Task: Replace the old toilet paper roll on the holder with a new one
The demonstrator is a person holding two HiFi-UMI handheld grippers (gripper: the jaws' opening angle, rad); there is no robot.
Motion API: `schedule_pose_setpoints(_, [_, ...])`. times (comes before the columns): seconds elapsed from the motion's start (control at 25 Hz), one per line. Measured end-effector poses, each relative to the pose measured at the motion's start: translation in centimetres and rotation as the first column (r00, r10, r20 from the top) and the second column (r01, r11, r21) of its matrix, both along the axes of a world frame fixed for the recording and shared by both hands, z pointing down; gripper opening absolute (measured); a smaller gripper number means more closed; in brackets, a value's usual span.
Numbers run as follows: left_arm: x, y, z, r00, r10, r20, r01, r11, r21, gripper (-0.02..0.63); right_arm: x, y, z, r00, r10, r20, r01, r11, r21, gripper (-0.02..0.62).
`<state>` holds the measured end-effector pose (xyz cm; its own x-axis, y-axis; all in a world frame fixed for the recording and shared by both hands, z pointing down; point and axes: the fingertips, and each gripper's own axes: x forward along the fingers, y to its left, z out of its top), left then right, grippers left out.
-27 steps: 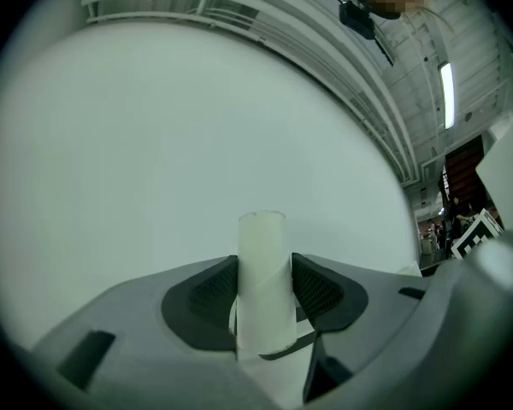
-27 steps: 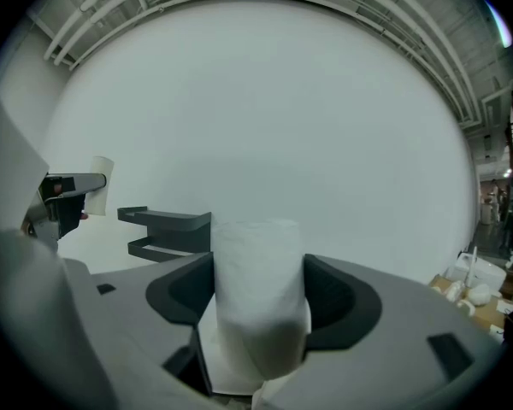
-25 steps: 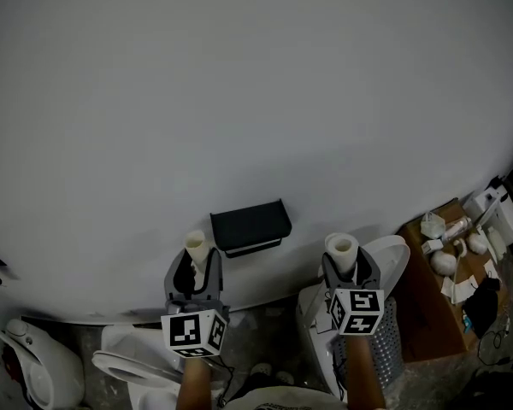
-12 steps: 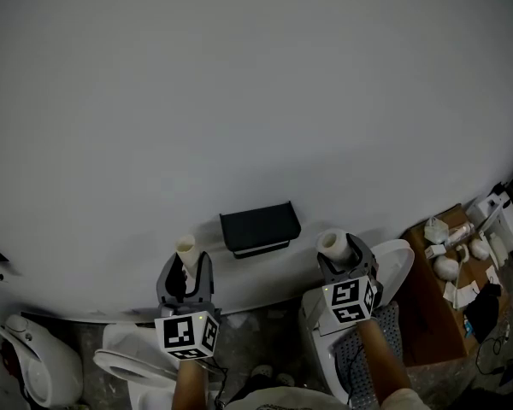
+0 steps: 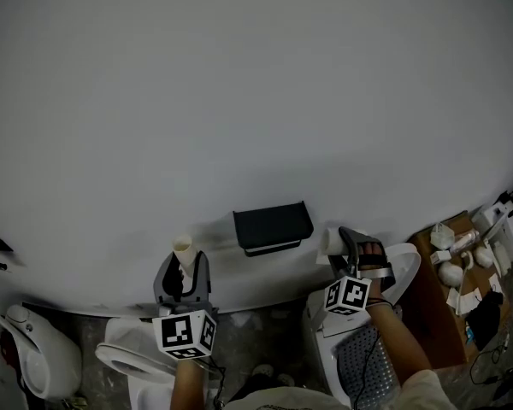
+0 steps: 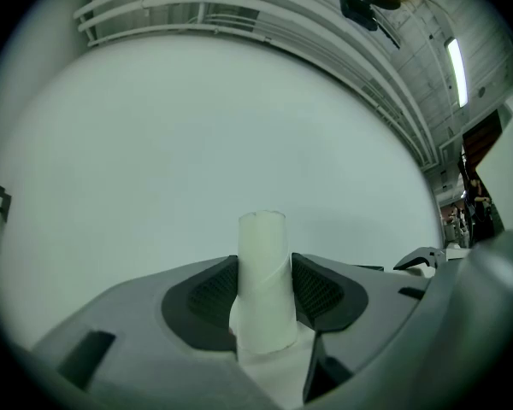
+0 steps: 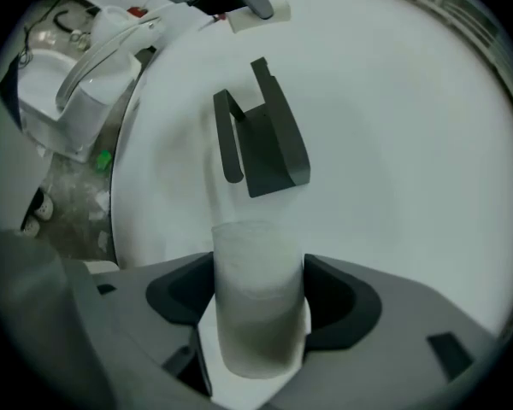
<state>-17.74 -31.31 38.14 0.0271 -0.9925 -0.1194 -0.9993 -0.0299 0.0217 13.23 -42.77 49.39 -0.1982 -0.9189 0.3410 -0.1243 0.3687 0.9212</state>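
Leftmost, the left gripper (image 5: 181, 271), a grey two-jaw tool with a marker cube, is gripping a slim cream cardboard tube (image 5: 182, 249). Its ribbed pads are standing fairly wide apart yet pressing on the tube's two sides. The tube is standing upright, poking up past the fingertips in front of the plain pale wall (image 5: 239, 101). Right of it, and apart from it, the black metal toilet paper holder (image 5: 272, 227) is hanging on that wall. Further right, the right gripper (image 7: 258, 295) is lying rolled onto its side and clamping a white toilet paper roll (image 5: 330, 241). Its jaws are closing against the roll's curved sides. The roll is hovering near the holder's right end without touching it, above a white toilet (image 5: 403, 267). At the far right, a brown cardboard box (image 5: 432, 310) is sitting with small white items on it.
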Motion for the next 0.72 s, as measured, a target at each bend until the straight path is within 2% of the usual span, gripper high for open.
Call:
schedule_pose_setpoints(0.36, [0.0, 0.4, -0.2, 1.000, 0.001, 0.026, -0.001, 1.000, 0.000, 0.198, -2.8, -0.4, -0.1, 0.991, -0.084, -0.109, 0.088, 0.995, 0.040, 0.304])
schedule_pose_setpoints(0.72, [-1.0, 1.1, -0.5, 0.999, -0.027, 0.047, 0.027, 1.000, 0.004, 0.198, -4.7, -0.3, 1.5, 0.987, -0.120, -0.107, 0.122, 0.992, 0.014, 0.304])
